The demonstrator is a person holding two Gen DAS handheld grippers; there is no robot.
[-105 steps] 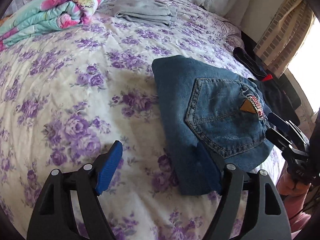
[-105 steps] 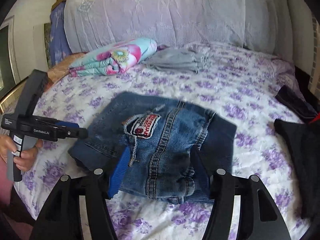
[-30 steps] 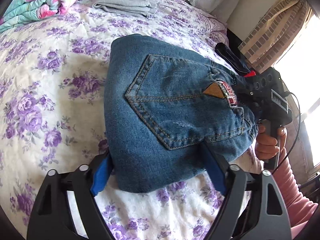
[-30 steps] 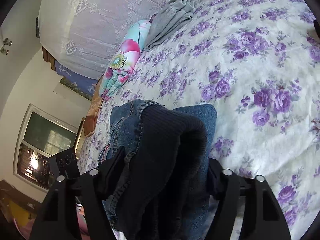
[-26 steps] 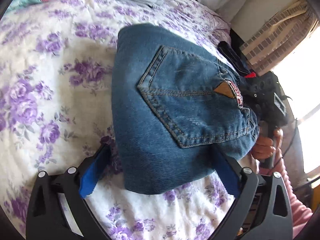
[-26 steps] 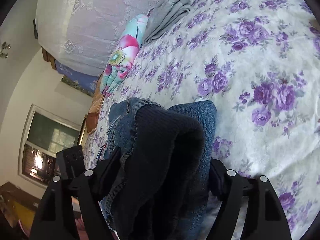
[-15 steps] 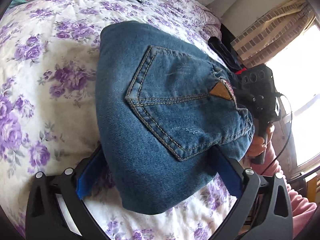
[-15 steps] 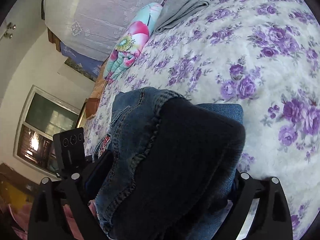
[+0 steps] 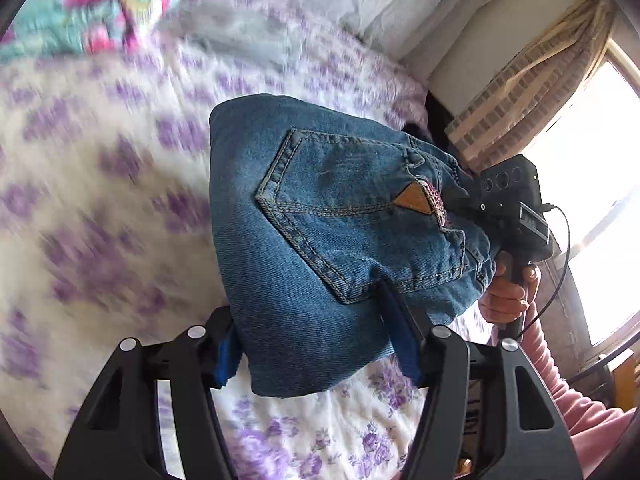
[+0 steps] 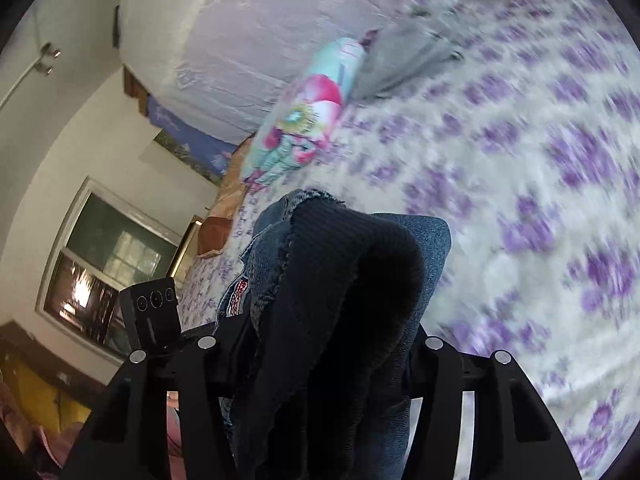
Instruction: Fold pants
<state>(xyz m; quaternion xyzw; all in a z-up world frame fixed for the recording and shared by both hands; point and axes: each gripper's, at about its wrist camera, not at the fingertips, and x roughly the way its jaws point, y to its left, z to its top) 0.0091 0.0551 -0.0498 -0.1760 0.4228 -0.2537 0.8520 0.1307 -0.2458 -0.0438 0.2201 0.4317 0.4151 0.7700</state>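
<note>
The folded blue jeans [image 9: 320,240] hang in the air above the bed, back pocket facing up in the left wrist view. My left gripper [image 9: 316,344] is shut on the near edge of the bundle, its blue pads [image 9: 402,340] pressing both sides. My right gripper [image 10: 320,344] is shut on the other end of the jeans [image 10: 340,300], where the dark ribbed waistband fills the space between the jaws. The right gripper's body and the hand holding it also show in the left wrist view [image 9: 516,216].
The bed [image 9: 100,200] has a white sheet with purple flowers. A folded floral quilt [image 10: 304,120] and a folded grey garment [image 10: 400,60] lie near the headboard. A curtained window [image 9: 560,100] is on the right. A dark garment [image 9: 416,132] lies by the bed's far edge.
Both grippers closed on the folded jeans and lifted them off the bed. The bundle now moves with both grippers; the background is motion-blurred.
</note>
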